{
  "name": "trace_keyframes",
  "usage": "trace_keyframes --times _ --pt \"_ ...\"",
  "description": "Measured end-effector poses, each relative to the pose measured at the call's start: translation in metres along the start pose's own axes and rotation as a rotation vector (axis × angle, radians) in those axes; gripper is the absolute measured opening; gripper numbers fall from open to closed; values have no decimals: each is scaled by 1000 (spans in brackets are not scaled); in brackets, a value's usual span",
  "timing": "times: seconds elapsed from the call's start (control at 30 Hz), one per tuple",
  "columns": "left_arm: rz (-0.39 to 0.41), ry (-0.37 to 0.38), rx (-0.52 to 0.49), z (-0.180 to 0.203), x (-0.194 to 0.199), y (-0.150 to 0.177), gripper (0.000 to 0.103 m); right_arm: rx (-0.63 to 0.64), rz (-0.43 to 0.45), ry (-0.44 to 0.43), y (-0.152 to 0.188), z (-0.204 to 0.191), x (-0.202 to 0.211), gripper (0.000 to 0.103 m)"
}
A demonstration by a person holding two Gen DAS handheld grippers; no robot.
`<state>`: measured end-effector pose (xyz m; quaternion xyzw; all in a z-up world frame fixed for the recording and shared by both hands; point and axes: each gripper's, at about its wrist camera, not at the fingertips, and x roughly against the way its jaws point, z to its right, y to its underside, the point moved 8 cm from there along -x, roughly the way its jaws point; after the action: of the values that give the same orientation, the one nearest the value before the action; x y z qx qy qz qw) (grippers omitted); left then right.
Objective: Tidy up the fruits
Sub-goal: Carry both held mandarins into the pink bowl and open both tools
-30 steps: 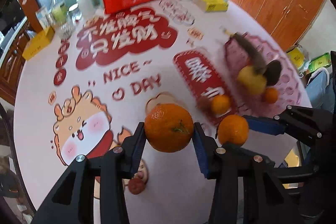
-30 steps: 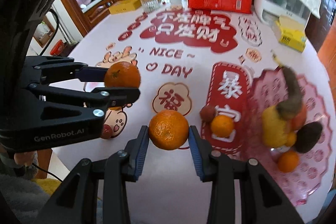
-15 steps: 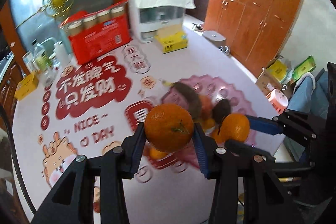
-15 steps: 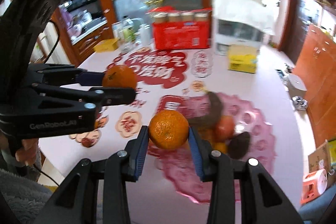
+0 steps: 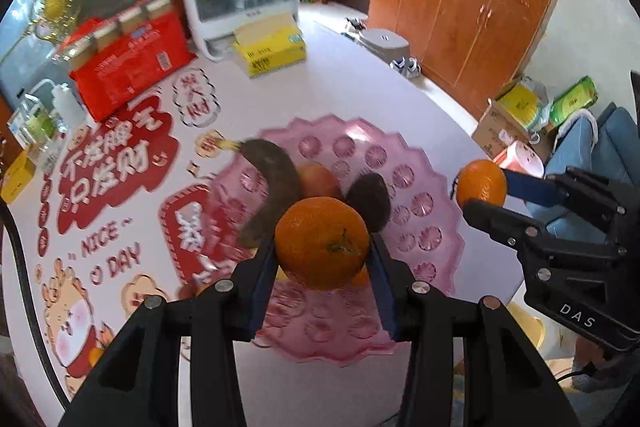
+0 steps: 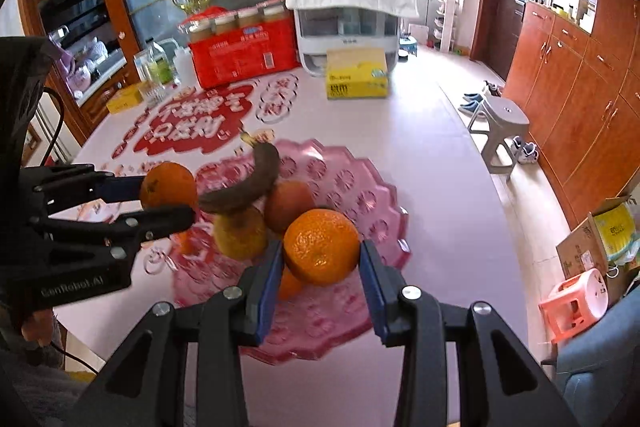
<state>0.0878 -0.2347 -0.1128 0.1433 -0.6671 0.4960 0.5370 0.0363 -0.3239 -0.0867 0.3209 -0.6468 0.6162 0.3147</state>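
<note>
2 oranges are in the air, one per gripper. Left gripper (image 5: pixel 322 259) is clamped on an orange (image 5: pixel 322 242), stem scar facing the cam, slightly right of centre. Right gripper (image 6: pixel 320 263) is clamped on a 2nd orange (image 6: pixel 321 246); blue pads press it on both sides. Both hang above the near part of the pink plate (image 6: pixel 360 187).

On the plate: 1 banana (image 6: pixel 256 179), very dark/overripe, long axis running from the yellow stem tip at the far-left rim down toward the near left, curved, lying on top of the pile. Under it 1 yellow round fruit (image 6: pixel 240 235), 1 reddish round fruit (image 6: pixel 290 205), and 1 dark oval fruit (image 5: pixel 370 199) that shows only in the left-wrist view, to the right of the banana. A bit of another orange-coloured fruit (image 6: pixel 290 283) peeks out below the right gripper; can't tell what exactly.

Plate is scalloped, translucent, w/ flower pattern, sitting on the white table (image 6: pixel 420 147) w/ red printed lettering. Far side of table: 1 red box (image 6: pixel 244 55) w/ jars on top, 1 white appliance (image 6: pixel 348 23) w/ a cloth over it, 1 yellow box (image 6: pixel 356 75) in front of it, some bottles (image 6: pixel 158 67) to the left, 1 smaller yellow box (image 6: pixel 124 99) nr them.

Beyond the table: wooden cabinets (image 6: pixel 580 75), 1 grey stool (image 6: pixel 500 123), 1 pink stool (image 6: pixel 576 299).
</note>
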Motion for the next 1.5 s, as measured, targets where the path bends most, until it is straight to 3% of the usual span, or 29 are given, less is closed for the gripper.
trace_keyframes --times 0.57,1.5 --pt "-174 -22 -55 37 -70 56 43 99 -157 45 47 6 -54 39" --pt "-260 -33 24 26 -94 72 47 108 -241 29 66 -2 -86 41"
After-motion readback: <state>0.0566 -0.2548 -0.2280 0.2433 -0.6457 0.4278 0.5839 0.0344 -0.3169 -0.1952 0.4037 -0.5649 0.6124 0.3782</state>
